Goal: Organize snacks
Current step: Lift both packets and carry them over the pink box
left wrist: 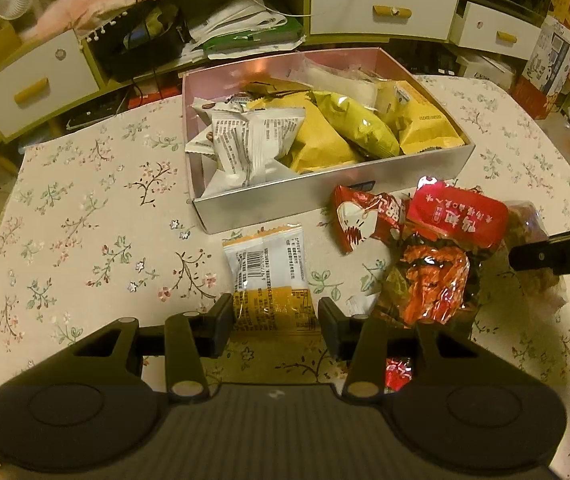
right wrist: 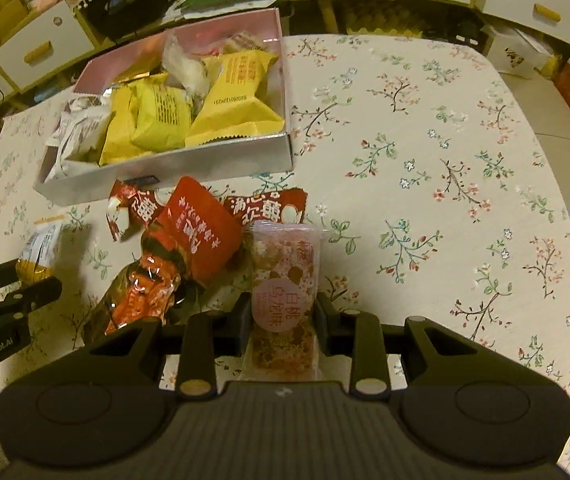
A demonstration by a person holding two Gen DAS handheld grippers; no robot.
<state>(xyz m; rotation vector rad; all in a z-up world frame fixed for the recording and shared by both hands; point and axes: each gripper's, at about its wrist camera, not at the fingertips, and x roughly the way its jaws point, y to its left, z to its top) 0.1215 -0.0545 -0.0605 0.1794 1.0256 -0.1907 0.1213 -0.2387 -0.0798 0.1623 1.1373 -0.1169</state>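
Flowered tablecloth (right wrist: 425, 152) before white drawers (left wrist: 381, 8); snack box (left wrist: 325, 192) at the far side.

My right gripper (right wrist: 283, 316) pinches a pink bar (right wrist: 285, 280), its length pointing away from me. My left gripper (left wrist: 275, 320) clasps a white-and-yellow packet (left wrist: 269, 268) lying on the cloth.

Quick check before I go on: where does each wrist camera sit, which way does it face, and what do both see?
Left wrist: on the left gripper, looking steeply down at a white-and-yellow packet between its fingers; the right gripper's finger shows at the right edge.
Right wrist: on the right gripper, looking down at the pink packet it grips; the left gripper shows at the left edge.
Shared: the box, red packets, floral tablecloth.
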